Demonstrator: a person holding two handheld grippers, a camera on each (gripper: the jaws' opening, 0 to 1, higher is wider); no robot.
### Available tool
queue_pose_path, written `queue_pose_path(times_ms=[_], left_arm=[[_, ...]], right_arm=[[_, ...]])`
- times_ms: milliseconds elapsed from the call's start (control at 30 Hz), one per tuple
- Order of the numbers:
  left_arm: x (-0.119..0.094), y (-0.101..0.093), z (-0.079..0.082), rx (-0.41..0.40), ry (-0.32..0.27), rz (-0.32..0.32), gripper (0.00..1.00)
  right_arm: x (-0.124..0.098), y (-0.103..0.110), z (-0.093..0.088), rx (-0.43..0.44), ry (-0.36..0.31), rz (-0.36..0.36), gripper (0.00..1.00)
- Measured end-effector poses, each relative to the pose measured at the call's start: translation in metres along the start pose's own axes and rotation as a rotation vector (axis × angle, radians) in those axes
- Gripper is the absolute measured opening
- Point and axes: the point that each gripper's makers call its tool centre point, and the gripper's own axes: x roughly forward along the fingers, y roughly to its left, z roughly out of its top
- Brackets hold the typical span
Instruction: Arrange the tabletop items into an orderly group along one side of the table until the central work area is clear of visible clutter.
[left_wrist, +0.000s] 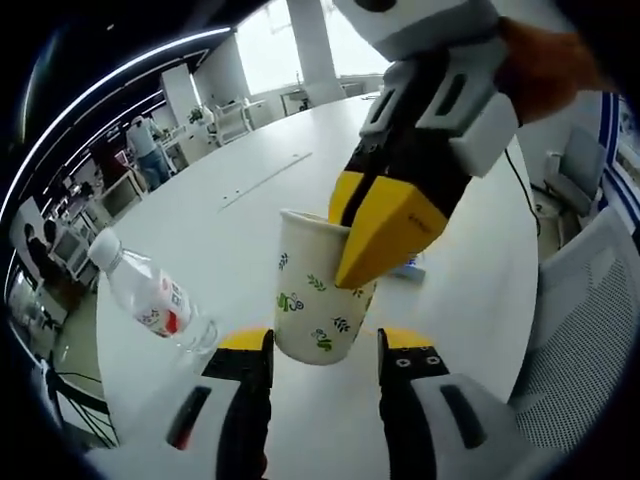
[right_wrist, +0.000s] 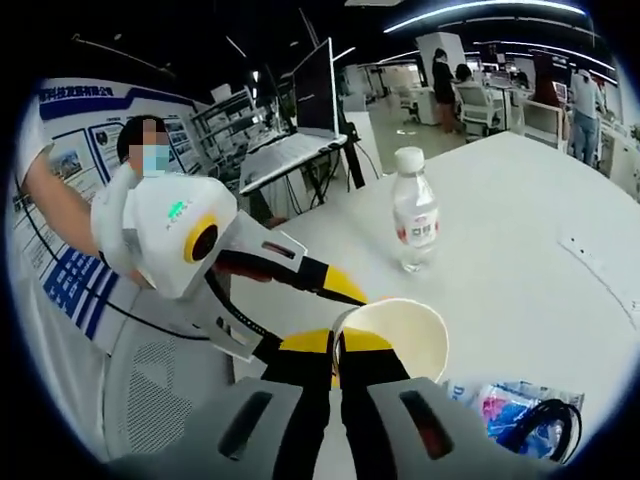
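A white paper cup (left_wrist: 318, 300) with green leaf prints stands on the white table (left_wrist: 250, 230). My right gripper (left_wrist: 352, 222) comes down from the upper right, its yellow jaws shut on the cup's rim. My left gripper (left_wrist: 322, 345) is open, one jaw on either side of the cup's base with a small gap on each side. In the right gripper view, my right gripper (right_wrist: 338, 345) pinches the near rim of the cup (right_wrist: 405, 335), and the left gripper (right_wrist: 315, 318) reaches in from the left. A clear water bottle (left_wrist: 150, 295) with a white cap stands beside the cup (right_wrist: 415, 215).
A blue snack packet (right_wrist: 500, 410) and a black cable lie on the table by the cup, the packet also behind it (left_wrist: 408, 268). A mesh chair (left_wrist: 590, 320) stands at the table's edge. Desks, monitors and people fill the room beyond.
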Motion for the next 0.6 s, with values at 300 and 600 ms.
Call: queue_pose_path(times_ms=[300, 600], left_arm=[[-0.008, 0.012, -0.011, -0.063, -0.001, 0.034, 0.40], [-0.018, 0.021, -0.023, -0.106, -0.005, 0.063, 0.40]], right_arm=[[0.015, -0.022, 0.007, -0.081, 0.064, -0.030, 0.00], [0.028, -0.054, 0.006, -0.153, 0.142, -0.093, 0.00]])
